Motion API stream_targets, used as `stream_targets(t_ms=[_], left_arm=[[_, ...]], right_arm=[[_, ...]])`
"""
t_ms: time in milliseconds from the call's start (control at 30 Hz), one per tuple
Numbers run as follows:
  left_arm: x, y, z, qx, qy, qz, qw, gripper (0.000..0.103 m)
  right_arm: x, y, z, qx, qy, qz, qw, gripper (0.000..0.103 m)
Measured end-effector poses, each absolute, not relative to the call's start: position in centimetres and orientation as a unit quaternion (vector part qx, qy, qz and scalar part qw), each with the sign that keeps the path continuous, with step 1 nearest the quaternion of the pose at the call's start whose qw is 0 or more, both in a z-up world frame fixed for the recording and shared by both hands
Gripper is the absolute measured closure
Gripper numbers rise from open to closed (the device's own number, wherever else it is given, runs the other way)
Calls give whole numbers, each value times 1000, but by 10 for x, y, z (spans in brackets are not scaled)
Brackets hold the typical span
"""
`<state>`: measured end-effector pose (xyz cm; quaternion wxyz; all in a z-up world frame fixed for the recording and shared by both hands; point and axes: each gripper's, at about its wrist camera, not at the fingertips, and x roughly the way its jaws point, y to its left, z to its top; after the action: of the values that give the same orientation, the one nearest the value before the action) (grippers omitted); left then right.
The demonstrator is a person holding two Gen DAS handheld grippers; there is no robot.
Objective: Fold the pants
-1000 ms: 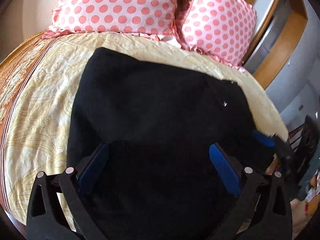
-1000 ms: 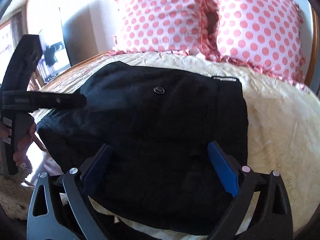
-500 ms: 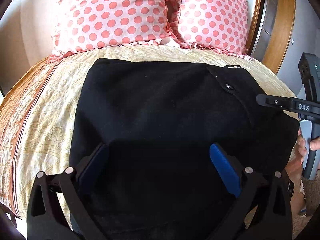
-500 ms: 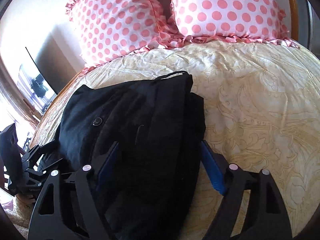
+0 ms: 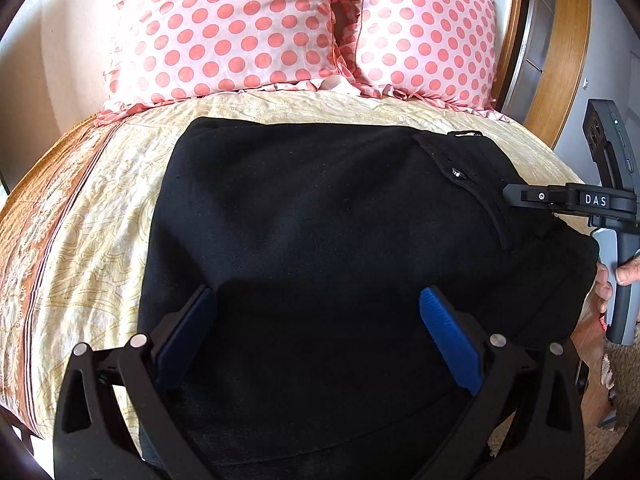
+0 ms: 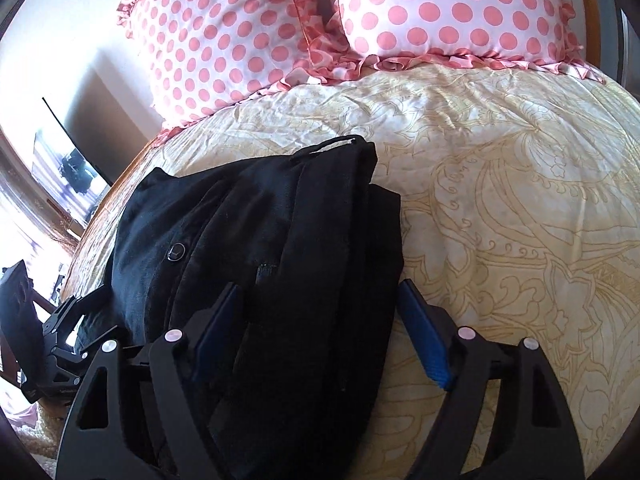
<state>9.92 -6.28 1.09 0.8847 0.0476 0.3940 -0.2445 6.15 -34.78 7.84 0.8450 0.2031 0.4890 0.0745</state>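
Where the cream bedspread [image 5: 100, 216] meets the near edge of the bed, black pants [image 5: 328, 216], folded into a broad block, button [image 5: 457, 173] and waistband toward the right, loop [image 6: 334, 143] at the far corner. Thick, matte, layered in ridges along the right side in the right wrist view. Left gripper [image 5: 318, 334] spread wide over the near part of the pants, blue pads [image 5: 448, 334] apart, nothing pinched. Right gripper [image 6: 320, 330] likewise wide, straddling the right edge of the block, one pad over cloth, the other over bedspread. Near hem cut off below both views; folds inside the dark cloth hard to make out; whether either gripper touches the fabric, unclear. Seen from the left, right gripper [image 5: 568, 200] at the pants' right edge, hand [image 5: 616, 280] on its handle. Two dotted pillows [image 5: 224, 28] at the far end, well apart from the pants. Bare bedspread to the left, right and beyond.
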Motion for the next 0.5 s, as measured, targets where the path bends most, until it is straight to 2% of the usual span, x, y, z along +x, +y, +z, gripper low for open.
stream_targets(t_ms=[67,300,367,500], left_arm=[[99,-63,11,48,394,-244,885,2],[101,-64,10,51,397,-243,884,2],[101,-64,10,54,396,-242,884,2],[101,-65,9,57,395,-241,884,2]], right_arm=[[60,-347,80,199,483,85,848,37],[61,-354,76,219,479,87,846,38],[59,-346,81,191,473,82,856,43],[54,-325,92,109,461,67,878,44]])
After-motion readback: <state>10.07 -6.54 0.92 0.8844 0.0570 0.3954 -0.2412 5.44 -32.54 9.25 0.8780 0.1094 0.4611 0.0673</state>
